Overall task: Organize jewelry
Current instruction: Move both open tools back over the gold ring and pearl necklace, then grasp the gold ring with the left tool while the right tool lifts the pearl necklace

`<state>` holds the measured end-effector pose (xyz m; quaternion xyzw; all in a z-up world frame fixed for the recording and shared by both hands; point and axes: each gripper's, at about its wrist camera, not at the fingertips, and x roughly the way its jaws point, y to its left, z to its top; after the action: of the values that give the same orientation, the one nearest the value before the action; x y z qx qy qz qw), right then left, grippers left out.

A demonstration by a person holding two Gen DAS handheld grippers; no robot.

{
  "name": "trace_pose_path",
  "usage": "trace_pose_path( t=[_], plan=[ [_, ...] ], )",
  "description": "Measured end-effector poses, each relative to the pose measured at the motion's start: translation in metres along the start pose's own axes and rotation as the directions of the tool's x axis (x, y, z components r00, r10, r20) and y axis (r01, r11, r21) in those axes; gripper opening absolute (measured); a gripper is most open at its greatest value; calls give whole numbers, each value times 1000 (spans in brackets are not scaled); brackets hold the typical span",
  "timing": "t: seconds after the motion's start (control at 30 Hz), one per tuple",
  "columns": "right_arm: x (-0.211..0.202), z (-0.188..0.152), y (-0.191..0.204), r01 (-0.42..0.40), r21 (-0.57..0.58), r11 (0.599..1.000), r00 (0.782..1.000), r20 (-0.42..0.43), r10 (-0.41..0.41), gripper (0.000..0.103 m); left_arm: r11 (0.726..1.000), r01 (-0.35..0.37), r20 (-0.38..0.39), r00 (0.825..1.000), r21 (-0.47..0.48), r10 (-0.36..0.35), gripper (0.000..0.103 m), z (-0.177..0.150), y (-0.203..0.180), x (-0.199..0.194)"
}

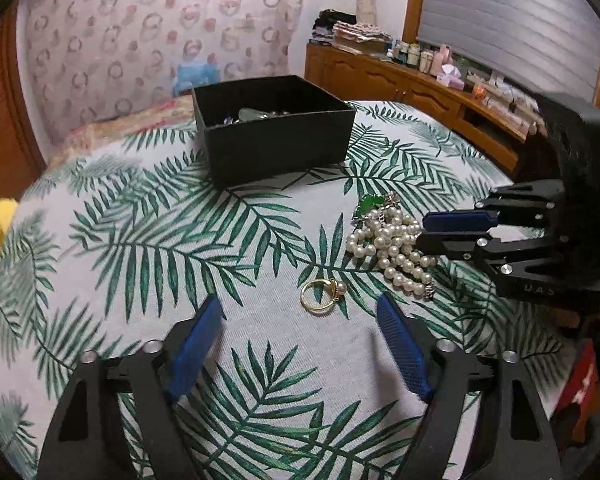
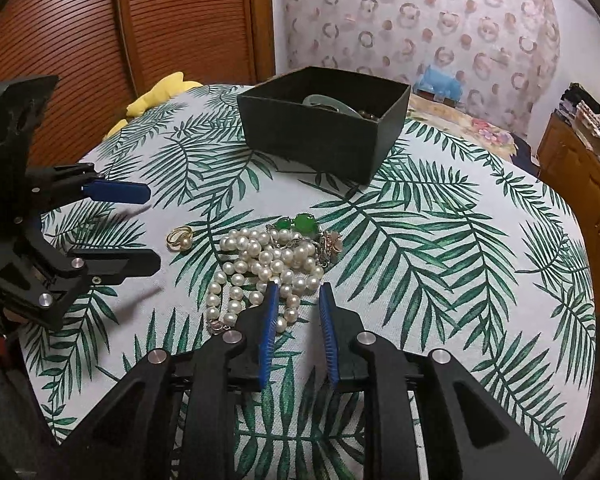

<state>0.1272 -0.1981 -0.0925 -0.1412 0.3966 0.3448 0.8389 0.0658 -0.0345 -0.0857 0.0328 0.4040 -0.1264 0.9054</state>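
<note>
On the leaf-print counter [image 1: 140, 240], toward its near edge, the left tongs [image 1: 300, 312] stand wide open and empty, their blue pads either side of the ring [image 1: 320, 294], which lies flat on the cloth just ahead of them and untouched. That ring is small, hard and light; its band sits low on the cloth, so it may slip from a shallow pinch. Taking it across the band, beside the pearl, looks the safest hold.

Right of the ring lies the pearl strand [image 2: 260, 268], heaped loosely and tangled with a green-stone piece [image 2: 300, 224] at its far side. The right tongs [image 2: 298, 292] are open only narrowly, nothing clamped; their left pad lies over the near beads, the right pad just off the heap. The strand is limp, smooth and heavier than the ring, and would likely trail and drag the green piece along; gripping a bunched part looks better than a single bead.

Toward the far edge sits the black box [image 1: 276, 148], open, with jewelry already inside.
</note>
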Motion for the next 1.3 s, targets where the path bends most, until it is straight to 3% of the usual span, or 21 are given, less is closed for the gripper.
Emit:
trace_pose_path(
  t=[0.2, 0.3, 0.43, 0.57, 0.6, 1.07, 1.3],
  plan=[
    [-1, 0, 4, 29, -19, 999, 1000, 3, -29, 22, 1000, 24, 0, 1000, 19, -24, 75, 4, -6, 2],
    [-1, -1, 7, 18, -25, 1000, 1000, 1, -18, 14, 1000, 18, -5, 1000, 6, -18, 74, 6, -6, 3],
    [-4, -3, 11, 25, -52, 998, 1000, -8, -25, 10, 999, 32, -17, 999, 0, -32, 55, 9, -6, 8],
    [-10, -5, 8, 24, -46, 999, 1000, 1, -24, 7, 997, 72, -29, 997, 4, -72, 29, 10, -7, 13],
    [-13, -5, 7, 25, -43, 999, 1000, 7, -25, 7, 997, 78, -31, 996, 8, -78, 27, 11, -8, 14],
    [-63, 13, 1, 52, -23, 998, 989, 137, -49, 7, 999, 37, -22, 999, 39, -36, 26, 9, -13, 16],
    [-82, 29, 1, 66, -31, 997, 980, 190, -59, 7, 998, 60, -7, 998, 21, -60, 23, 8, -8, 11]
  ],
)
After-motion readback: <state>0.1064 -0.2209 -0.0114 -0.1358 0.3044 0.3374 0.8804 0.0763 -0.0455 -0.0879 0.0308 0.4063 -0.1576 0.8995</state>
